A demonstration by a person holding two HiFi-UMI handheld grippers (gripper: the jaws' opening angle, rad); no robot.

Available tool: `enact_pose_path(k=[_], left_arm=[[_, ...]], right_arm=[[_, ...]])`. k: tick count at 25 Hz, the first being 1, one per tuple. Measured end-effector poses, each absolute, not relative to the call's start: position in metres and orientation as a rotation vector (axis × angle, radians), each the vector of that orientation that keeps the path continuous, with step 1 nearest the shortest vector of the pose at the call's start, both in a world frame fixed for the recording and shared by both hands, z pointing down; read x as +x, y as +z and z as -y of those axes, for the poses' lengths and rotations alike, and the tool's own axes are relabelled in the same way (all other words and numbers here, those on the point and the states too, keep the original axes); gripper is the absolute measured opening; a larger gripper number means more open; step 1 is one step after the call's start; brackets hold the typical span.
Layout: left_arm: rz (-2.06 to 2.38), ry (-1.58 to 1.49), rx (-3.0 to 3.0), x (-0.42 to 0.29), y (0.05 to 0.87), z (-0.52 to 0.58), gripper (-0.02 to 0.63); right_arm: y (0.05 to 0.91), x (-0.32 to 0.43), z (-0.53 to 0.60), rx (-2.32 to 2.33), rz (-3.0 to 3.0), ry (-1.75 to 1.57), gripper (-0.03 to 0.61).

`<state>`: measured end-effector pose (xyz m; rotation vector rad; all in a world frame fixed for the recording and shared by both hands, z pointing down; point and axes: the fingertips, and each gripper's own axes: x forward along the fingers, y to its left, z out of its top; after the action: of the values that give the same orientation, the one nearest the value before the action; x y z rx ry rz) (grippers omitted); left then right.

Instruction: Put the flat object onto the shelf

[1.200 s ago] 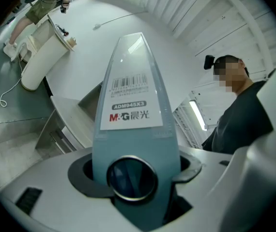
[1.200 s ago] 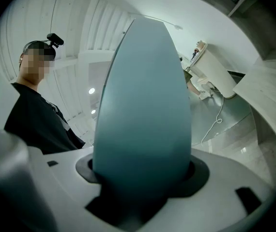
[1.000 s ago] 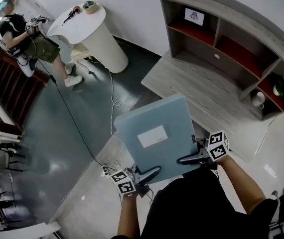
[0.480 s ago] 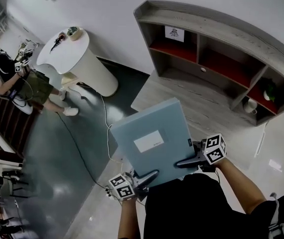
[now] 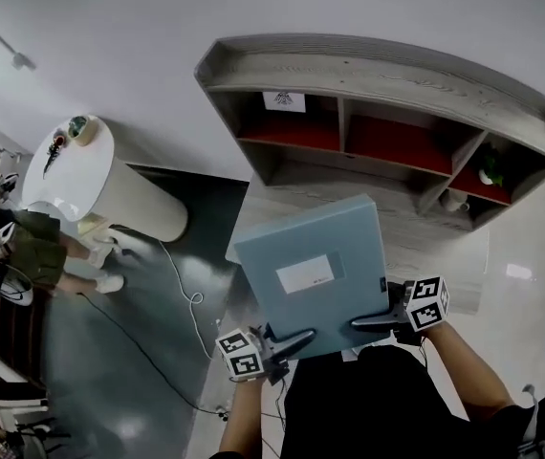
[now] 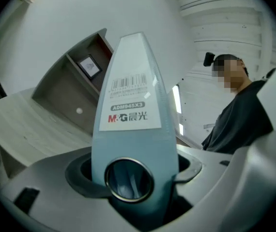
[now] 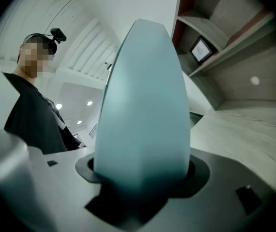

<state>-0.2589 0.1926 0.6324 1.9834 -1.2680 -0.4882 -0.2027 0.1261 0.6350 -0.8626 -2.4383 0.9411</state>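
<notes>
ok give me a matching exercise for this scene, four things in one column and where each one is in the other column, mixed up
Things:
1 blue box file
2 framed sign
3 white cup
4 round white table

Places:
a right end of the shelf, lower level
b clamped between the left claw and the right claw
c left compartment of the shelf, upper level
d on the floor, left of the shelf

Pairs: 1-b, 2-c, 3-a, 4-d
</notes>
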Motion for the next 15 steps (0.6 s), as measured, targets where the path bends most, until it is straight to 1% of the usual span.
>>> enact_pose_path(k=[4,9,15], left_arm=[[1.181,-0.433,2.067,-0.291,0.623,-0.162,0.314],[1.076,-0.417,2.132,-0.308,0.616,-0.146,0.314],[0.977,-0.343,2.245,-0.325,0.585,-0.118,0.316]], right_arm=[[0.624,-0.228,-0.102,-0.744,2.531,0.922,0.311],[0.616,-0.24,-0.091,-0.614,2.59,0.908,0.311],[0.588,-0.25,-0.071,-0.489,2.689,0.896,0.311]])
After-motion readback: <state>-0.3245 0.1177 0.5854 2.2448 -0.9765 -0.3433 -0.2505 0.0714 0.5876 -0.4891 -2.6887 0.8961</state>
